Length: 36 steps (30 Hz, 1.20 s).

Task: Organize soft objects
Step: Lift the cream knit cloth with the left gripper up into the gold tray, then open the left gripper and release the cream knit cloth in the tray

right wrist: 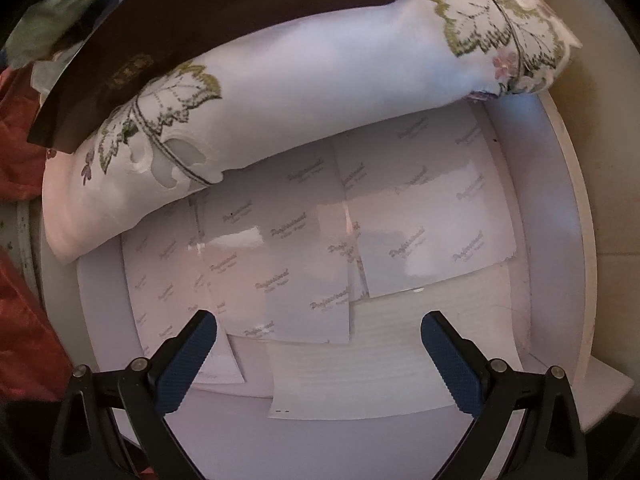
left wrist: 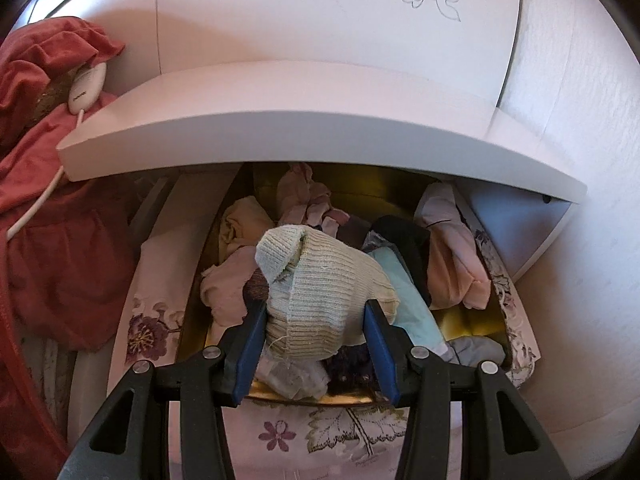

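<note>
In the left wrist view my left gripper (left wrist: 316,312) is shut on a cream ribbed knit bundle (left wrist: 320,280), its blue pads (left wrist: 252,344) pressing both sides. The bundle hangs over a gold-lined box (left wrist: 468,322) filled with several soft garments: pink ones (left wrist: 456,256), a beige one (left wrist: 244,228) and a light blue one (left wrist: 404,292). In the right wrist view my right gripper (right wrist: 318,332) stands open, nothing between its fingers, above glossy printed paper sheets (right wrist: 280,264) lining a white drawer (right wrist: 560,240).
A white shelf board (left wrist: 320,120) overhangs the far end of the box. Red fabric (left wrist: 52,216) and a white corded device (left wrist: 86,88) lie at left. An embroidered white cloth (right wrist: 320,92) lies under the dark box side (right wrist: 200,20).
</note>
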Each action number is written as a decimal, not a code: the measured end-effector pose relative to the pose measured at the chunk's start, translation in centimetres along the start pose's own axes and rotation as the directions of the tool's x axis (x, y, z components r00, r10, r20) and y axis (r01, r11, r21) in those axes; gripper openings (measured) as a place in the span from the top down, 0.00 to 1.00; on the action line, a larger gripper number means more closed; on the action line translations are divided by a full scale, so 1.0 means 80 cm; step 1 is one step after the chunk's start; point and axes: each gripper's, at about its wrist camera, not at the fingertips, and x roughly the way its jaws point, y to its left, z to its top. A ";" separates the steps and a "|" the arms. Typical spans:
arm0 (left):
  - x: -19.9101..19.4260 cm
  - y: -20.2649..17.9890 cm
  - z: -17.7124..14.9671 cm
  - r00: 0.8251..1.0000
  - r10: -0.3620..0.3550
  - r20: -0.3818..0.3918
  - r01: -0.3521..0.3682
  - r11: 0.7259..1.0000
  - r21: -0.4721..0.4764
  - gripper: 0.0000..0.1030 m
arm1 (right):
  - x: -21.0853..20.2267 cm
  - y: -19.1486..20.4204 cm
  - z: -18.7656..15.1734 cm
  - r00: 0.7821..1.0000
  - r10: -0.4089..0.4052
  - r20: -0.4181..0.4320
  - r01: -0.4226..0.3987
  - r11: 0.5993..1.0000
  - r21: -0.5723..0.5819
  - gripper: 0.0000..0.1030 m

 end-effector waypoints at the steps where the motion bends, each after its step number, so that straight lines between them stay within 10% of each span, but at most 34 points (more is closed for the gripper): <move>1: 0.004 0.000 0.001 1.000 0.000 -0.002 0.000 1.000 -0.002 0.52 | 0.003 0.002 0.000 1.000 0.005 -0.002 -0.005 1.000 -0.001 0.00; 19: 0.071 0.006 0.027 0.999 -0.017 -0.043 0.016 0.999 -0.038 0.50 | 0.013 0.020 -0.001 0.998 0.050 -0.026 -0.051 0.998 -0.026 0.00; 36: 0.017 0.056 0.001 0.999 0.044 -0.020 -0.047 0.983 -0.178 0.32 | 0.008 0.022 -0.002 1.000 0.024 -0.005 -0.025 0.999 -0.042 0.00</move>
